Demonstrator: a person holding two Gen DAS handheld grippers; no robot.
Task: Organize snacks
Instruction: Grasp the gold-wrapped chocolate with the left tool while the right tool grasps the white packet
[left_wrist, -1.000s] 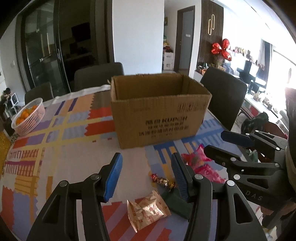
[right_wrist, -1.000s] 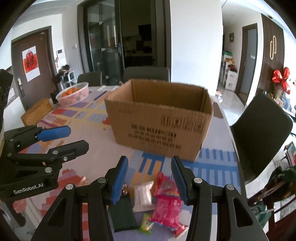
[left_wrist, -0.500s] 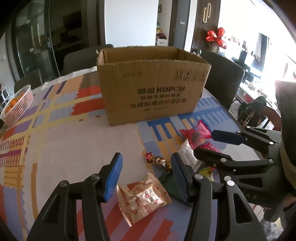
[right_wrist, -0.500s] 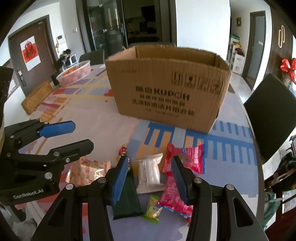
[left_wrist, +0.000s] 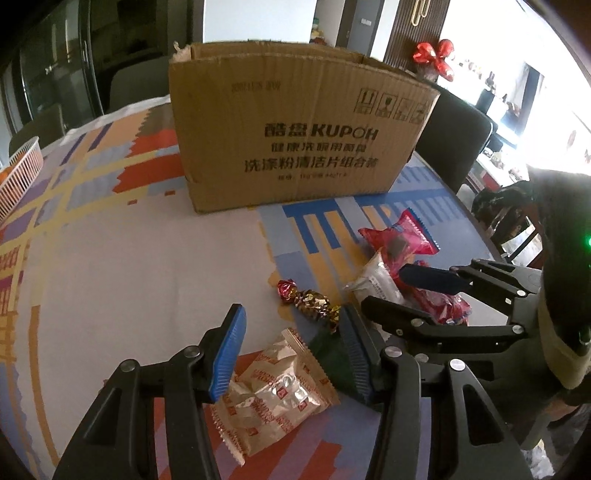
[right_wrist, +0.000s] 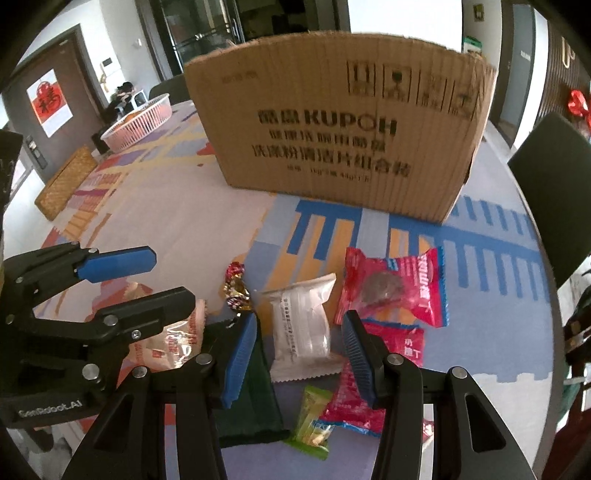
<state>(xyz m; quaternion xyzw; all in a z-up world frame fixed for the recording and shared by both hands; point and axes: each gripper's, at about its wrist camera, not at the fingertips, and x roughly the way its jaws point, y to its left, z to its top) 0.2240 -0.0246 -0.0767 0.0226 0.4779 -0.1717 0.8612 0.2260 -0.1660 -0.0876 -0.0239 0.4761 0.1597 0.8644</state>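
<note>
My left tongs (left_wrist: 291, 350) stand apart over the cream packet (left_wrist: 275, 391), which lies between the pads, long axis diagonal, far end toward the right pad. My right tongs (right_wrist: 299, 354) stand apart over the white packet (right_wrist: 301, 328), which lies between the pads, long axis running away from me toward the box (right_wrist: 332, 122). Neither pair touches its packet. Count: one cream packet, one white packet, two red packets (right_wrist: 391, 288) right of the white one, one dark green packet (right_wrist: 255, 398) under my right tongs' left pad, one small green candy (right_wrist: 314, 421), one foil candy (left_wrist: 310, 301) ahead of my left tongs, one box beyond all.
</note>
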